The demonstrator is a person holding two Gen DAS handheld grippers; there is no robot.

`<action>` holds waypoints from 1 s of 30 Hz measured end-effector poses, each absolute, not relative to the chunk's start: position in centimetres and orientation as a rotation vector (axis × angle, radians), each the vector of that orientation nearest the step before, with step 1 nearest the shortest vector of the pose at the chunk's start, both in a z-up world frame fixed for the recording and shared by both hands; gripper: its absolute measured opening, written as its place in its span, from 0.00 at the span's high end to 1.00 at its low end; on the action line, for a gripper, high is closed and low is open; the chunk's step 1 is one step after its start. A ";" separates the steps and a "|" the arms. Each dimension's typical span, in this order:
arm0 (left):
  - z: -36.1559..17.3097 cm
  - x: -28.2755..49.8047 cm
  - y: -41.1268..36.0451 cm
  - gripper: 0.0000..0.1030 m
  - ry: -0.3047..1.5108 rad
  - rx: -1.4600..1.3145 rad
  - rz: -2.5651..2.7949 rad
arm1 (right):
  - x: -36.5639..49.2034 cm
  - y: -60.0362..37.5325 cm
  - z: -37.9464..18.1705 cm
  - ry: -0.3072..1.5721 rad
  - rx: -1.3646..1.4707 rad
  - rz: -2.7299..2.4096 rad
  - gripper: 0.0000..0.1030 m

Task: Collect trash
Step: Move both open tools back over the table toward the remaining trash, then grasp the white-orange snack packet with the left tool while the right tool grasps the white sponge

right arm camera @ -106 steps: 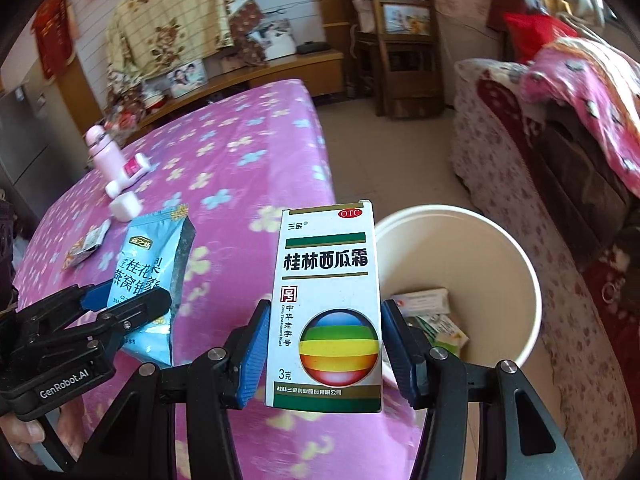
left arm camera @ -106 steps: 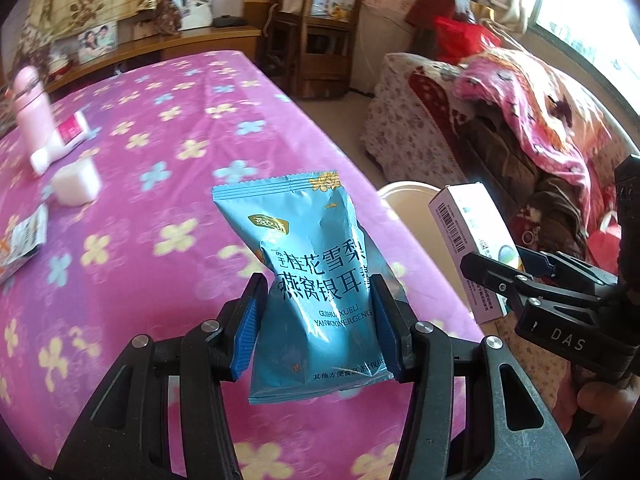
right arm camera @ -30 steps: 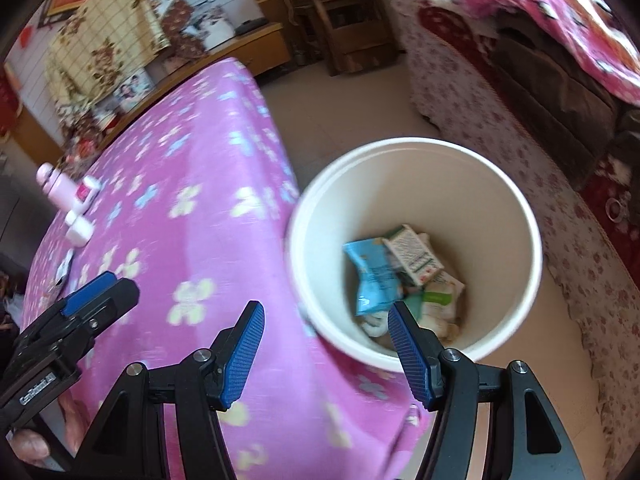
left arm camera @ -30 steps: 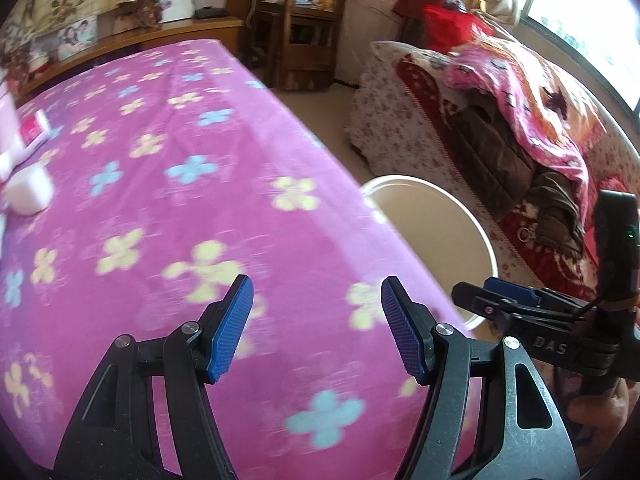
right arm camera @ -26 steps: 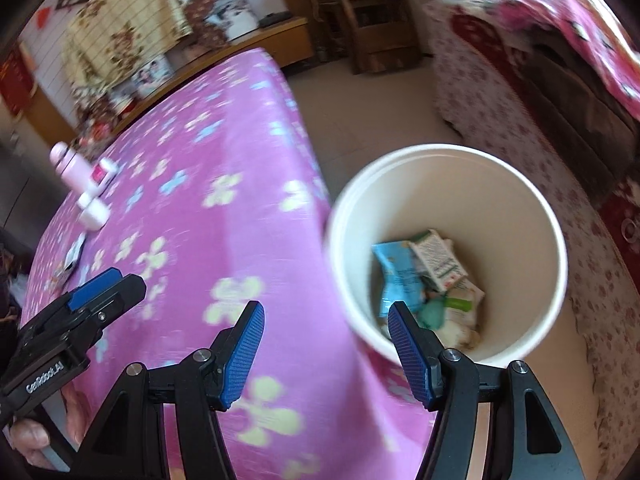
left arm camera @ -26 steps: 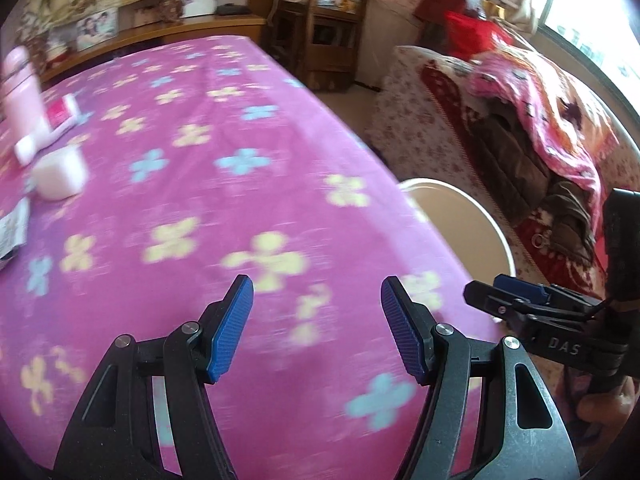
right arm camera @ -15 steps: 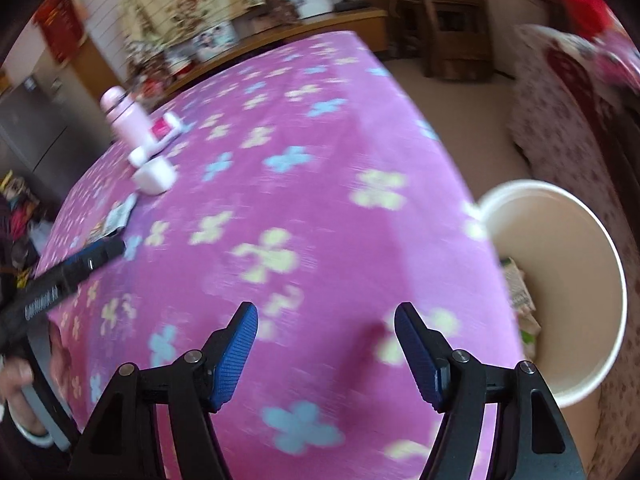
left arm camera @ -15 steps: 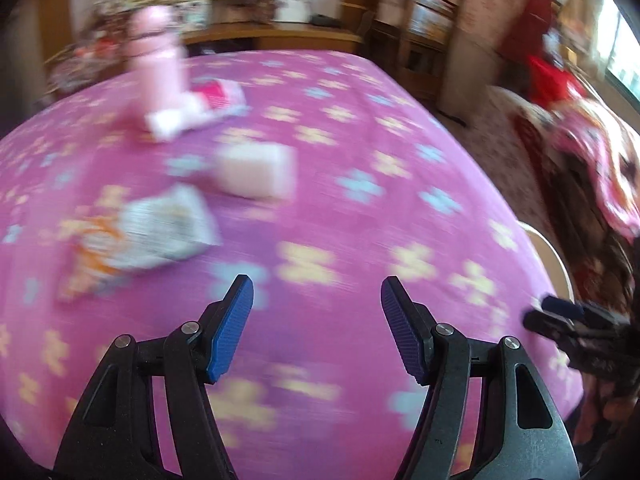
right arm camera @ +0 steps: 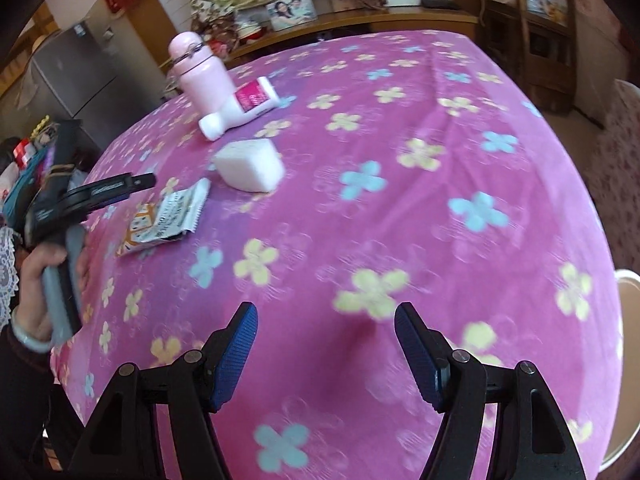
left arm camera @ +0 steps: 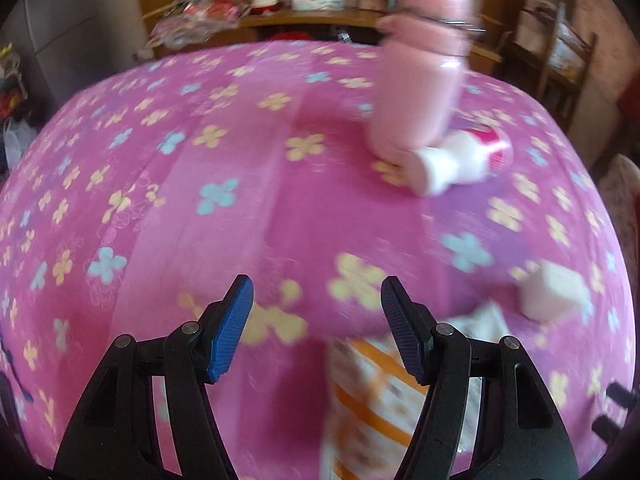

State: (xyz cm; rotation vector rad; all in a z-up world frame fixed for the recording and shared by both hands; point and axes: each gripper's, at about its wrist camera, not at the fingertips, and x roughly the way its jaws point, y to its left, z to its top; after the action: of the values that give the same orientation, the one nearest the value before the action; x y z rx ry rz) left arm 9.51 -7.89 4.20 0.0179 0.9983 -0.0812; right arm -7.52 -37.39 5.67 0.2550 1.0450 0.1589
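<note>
Both grippers are now hanging wide-jawed and empty, their blue packet and box gone; the left gripper (left arm camera: 316, 328) is hovering over the wrapper (right arm camera: 164, 216) near the table's (right arm camera: 440, 220) left edge, the right gripper (right arm camera: 326, 354) trailing. Several items are probably still awaiting collection.

The table (right arm camera: 460, 208) is covered with a pink cloth printed with yellow and blue flowers. Toward its far left part a pink bottle (right arm camera: 202, 76) stands upright, and a white tube with a pink label (right arm camera: 240, 108) lies on its side, touching the bottle's base. Nearer, a white block (right arm camera: 250, 164) rests just beside the tube, and a flat white-and-orange wrapper (right arm camera: 164, 218) lies close to the left edge, near the block.
</note>
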 end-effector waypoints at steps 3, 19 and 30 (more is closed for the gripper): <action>2.7 9.8 -6.0 0.37 1.060 -0.038 -0.109 | -6.1 -36.5 5.8 1.038 0.246 0.198 0.33; 5.8 -0.6 -7.2 0.29 1.076 -0.032 -0.455 | 4.2 -32.9 5.9 0.978 0.061 0.322 0.27; 4.8 -0.6 -12.3 0.25 1.067 -0.003 -0.430 | 5.1 -32.6 5.2 0.926 0.105 0.405 0.67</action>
State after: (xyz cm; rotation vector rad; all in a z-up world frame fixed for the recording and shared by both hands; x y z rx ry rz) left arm -0.60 -12.27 4.76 -0.0027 1.0667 -0.4303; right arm 5.13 -32.56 5.19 0.1053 0.9261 0.4052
